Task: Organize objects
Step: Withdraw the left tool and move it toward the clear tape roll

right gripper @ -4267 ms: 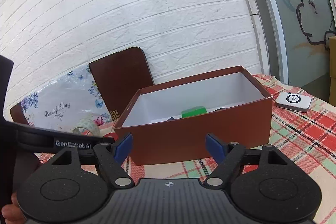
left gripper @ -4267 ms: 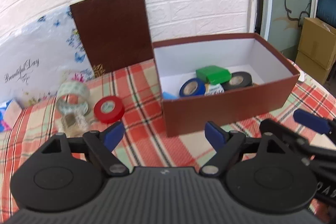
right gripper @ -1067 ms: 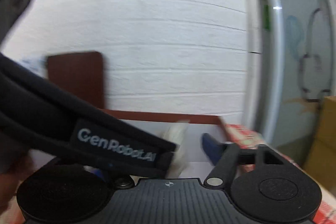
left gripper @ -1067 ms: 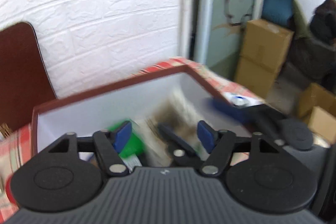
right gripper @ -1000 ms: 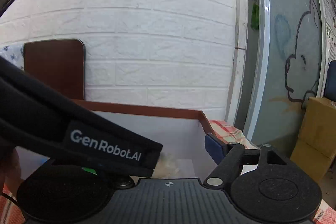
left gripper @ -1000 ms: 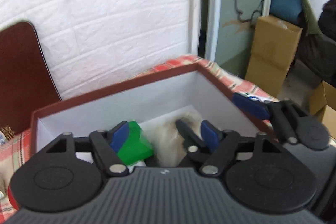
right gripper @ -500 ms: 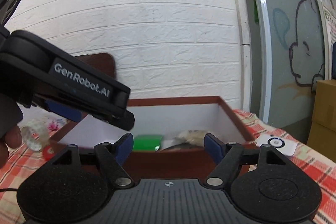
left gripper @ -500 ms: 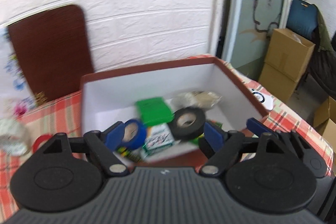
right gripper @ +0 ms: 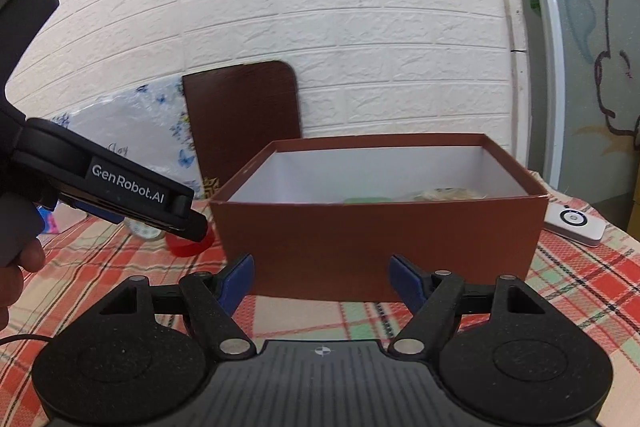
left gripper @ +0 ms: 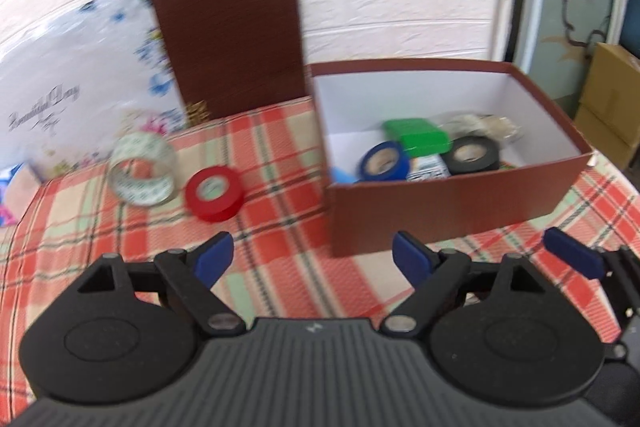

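Tongs (left gripper: pixel 312 259) (left, empty) now opened outside box (left gripper: pixel 440 211).

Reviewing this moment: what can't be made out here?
- Right wrist view: box contents, mostly hidden behind its near wall.
- Right wrist view: red tape roll, partly covered by the left hand-held gripper.
- Left wrist view: small carton's print, blurred.

A red tape roll (left gripper: pixel 214 193) and a clear patterned roll (left gripper: pixel 142 169) lie ahead-left of the left gripper (left gripper: pixel 310 261). Ahead-right, the open brown box (left gripper: pixel 448 205) holds blue (left gripper: pixel 384 161) and black (left gripper: pixel 472 155) rolls.
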The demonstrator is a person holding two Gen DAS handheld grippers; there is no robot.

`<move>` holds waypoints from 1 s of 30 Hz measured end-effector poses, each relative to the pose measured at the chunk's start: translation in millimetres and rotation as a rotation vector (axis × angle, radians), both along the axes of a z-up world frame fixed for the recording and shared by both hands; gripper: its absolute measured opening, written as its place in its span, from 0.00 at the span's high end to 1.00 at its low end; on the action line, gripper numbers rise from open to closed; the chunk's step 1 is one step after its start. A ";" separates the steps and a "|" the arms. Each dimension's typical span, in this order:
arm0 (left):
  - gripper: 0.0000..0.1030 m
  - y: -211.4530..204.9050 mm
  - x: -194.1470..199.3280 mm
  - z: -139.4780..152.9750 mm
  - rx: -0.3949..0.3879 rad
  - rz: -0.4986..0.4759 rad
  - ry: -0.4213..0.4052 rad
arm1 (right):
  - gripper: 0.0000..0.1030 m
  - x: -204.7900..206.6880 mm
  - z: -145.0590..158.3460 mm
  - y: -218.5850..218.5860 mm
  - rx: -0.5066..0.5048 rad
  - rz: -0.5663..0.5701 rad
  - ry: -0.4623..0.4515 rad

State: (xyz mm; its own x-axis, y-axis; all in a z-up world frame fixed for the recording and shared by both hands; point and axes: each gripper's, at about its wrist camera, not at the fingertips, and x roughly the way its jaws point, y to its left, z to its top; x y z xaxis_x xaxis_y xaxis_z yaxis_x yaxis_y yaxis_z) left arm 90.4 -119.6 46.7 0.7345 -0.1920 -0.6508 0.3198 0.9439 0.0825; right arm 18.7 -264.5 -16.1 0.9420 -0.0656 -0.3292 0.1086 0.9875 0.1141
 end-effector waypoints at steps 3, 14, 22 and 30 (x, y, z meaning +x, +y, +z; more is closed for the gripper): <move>0.14 14.1 0.1 -3.3 0.006 0.036 0.000 | 0.28 -1.7 1.7 10.3 -0.011 0.022 0.005; 0.11 56.6 10.0 -16.0 0.015 0.134 -0.019 | 0.28 7.1 1.2 51.8 -0.081 0.117 0.048; 0.11 103.3 30.1 -34.7 0.000 0.236 -0.007 | 0.28 28.9 -14.1 91.7 -0.118 0.249 0.138; 0.08 201.0 60.9 -63.4 -0.081 0.478 0.001 | 0.30 104.6 -3.8 133.3 -0.170 0.380 0.132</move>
State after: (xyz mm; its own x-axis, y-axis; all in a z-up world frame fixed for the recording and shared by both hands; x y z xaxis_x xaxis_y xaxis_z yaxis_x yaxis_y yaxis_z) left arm 151.3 81.4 -16.6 0.7520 0.1165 -0.6488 -0.1512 0.9885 0.0023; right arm 123.3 -131.2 -19.9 0.8603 0.2135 -0.4629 -0.2631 0.9637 -0.0445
